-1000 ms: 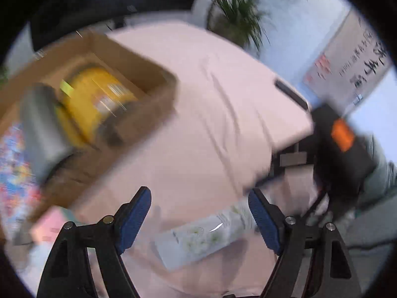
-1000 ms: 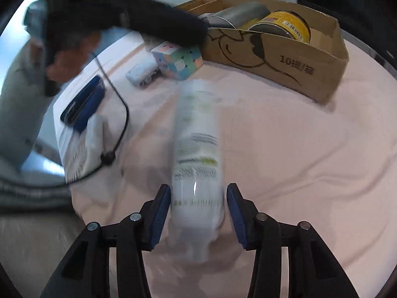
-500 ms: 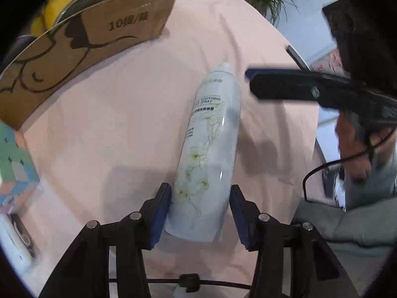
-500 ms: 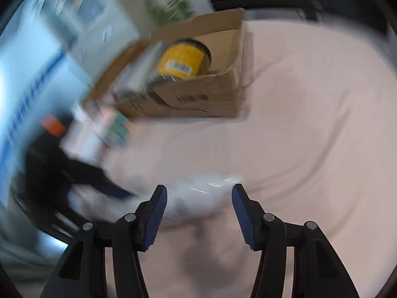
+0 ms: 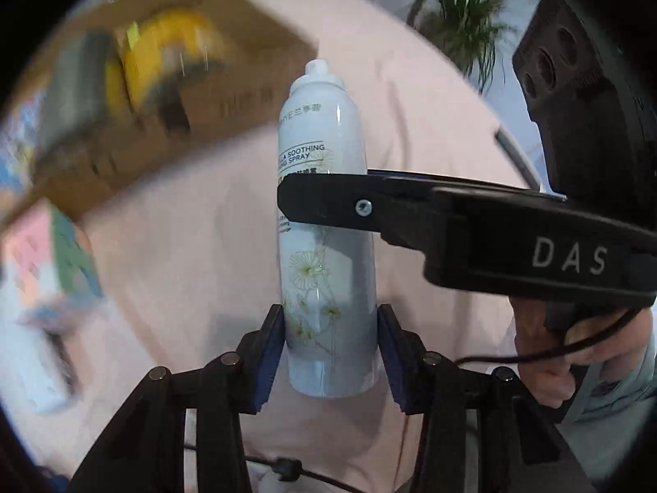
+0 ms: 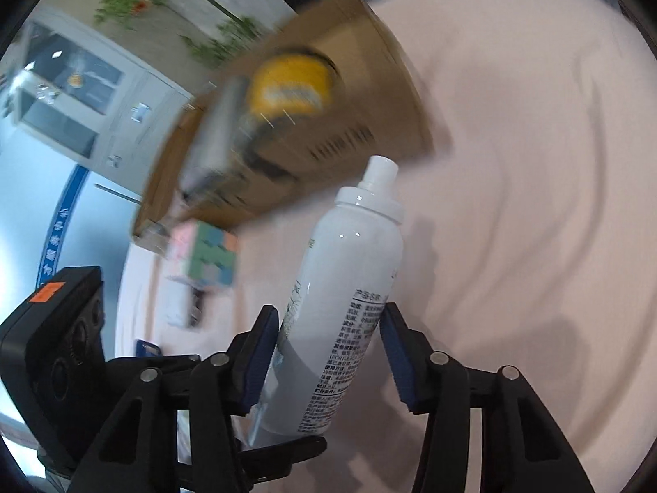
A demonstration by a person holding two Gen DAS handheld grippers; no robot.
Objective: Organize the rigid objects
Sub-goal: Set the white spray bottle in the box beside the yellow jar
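Note:
A white spray bottle (image 5: 328,246) with a flower print is held between both grippers above the pink tablecloth (image 5: 172,246). My left gripper (image 5: 330,353) is shut on its lower end. My right gripper (image 6: 328,353) is shut on the same bottle (image 6: 349,287); one of its fingers (image 5: 361,205) crosses the bottle in the left wrist view. A cardboard box (image 5: 230,94) beyond holds a yellow can (image 5: 164,61) and a grey cylinder (image 6: 221,131).
A pastel puzzle cube (image 6: 209,254) and a small white device (image 6: 180,304) lie left of the box. A dark phone (image 6: 148,347) lies near the cloth's edge. A potted plant (image 5: 464,20) stands behind the table.
Both views swung quickly. The bottle went from lying on the cloth to being lifted and tilted upward, and my right gripper has closed on it beside the left one.

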